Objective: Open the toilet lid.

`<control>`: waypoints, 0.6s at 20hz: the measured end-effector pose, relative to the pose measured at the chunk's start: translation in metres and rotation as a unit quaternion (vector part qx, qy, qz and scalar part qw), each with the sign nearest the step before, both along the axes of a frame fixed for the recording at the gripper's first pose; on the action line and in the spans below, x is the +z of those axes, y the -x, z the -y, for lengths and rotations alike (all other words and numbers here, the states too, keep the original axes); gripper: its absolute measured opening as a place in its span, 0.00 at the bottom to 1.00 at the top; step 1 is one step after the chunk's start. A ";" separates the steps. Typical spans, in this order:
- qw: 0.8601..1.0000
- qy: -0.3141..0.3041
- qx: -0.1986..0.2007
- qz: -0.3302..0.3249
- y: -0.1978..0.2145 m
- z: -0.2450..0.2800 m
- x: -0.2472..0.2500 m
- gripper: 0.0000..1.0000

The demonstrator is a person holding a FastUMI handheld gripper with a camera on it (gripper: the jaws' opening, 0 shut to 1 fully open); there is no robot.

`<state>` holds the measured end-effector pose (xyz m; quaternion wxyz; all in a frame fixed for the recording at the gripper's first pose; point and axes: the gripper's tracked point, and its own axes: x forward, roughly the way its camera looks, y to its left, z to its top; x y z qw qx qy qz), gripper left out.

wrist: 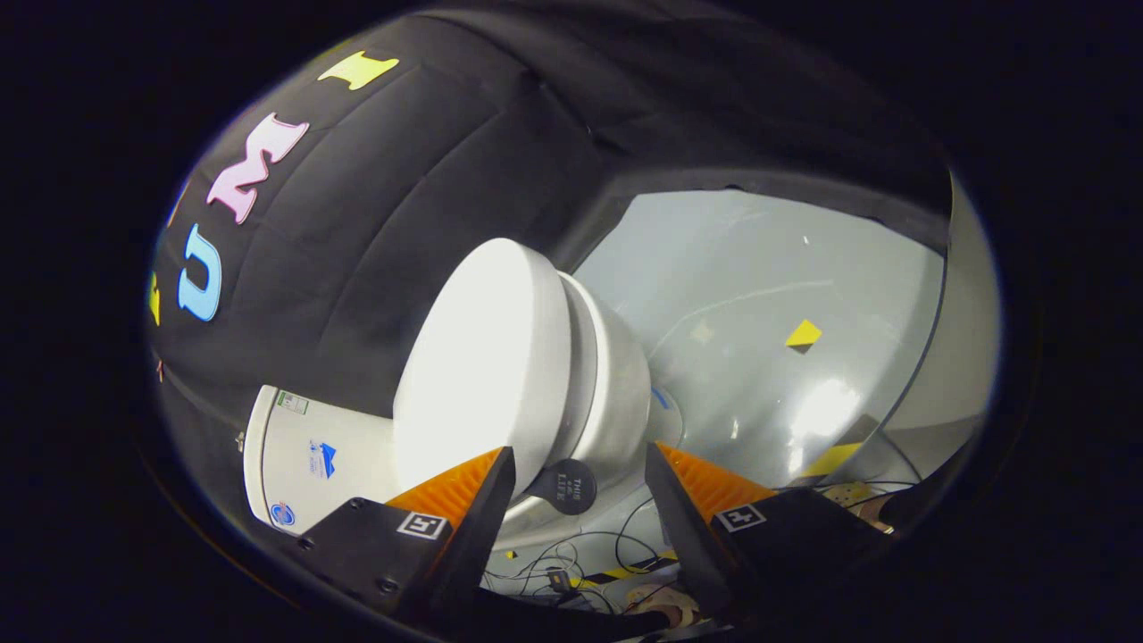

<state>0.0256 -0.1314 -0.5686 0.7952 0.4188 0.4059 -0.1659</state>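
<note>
With jaws apart, toilet lid just ahead.

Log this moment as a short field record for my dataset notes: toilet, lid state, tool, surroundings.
toilet: white toilet, seen rolled sideways by the tilted camera, tank against the booth's black cloth wall
lid: lid down on the seat, not yet lifted
lift tab: round black tab at the lid's front edge, between the fingers
tool: tool open, fingers astride the lid's front edge, neither visibly pressing
floor: glossy grey floor with a yellow-and-black marker, cables near the toilet
</note>
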 end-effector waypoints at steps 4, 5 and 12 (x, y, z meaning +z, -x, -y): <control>0.999 -0.039 -0.006 0.000 -0.002 -0.010 -0.015 0.91; 0.999 -0.046 -0.008 -0.001 -0.003 -0.012 -0.017 0.82; 0.996 -0.090 0.003 0.001 -0.011 -0.032 -0.027 0.39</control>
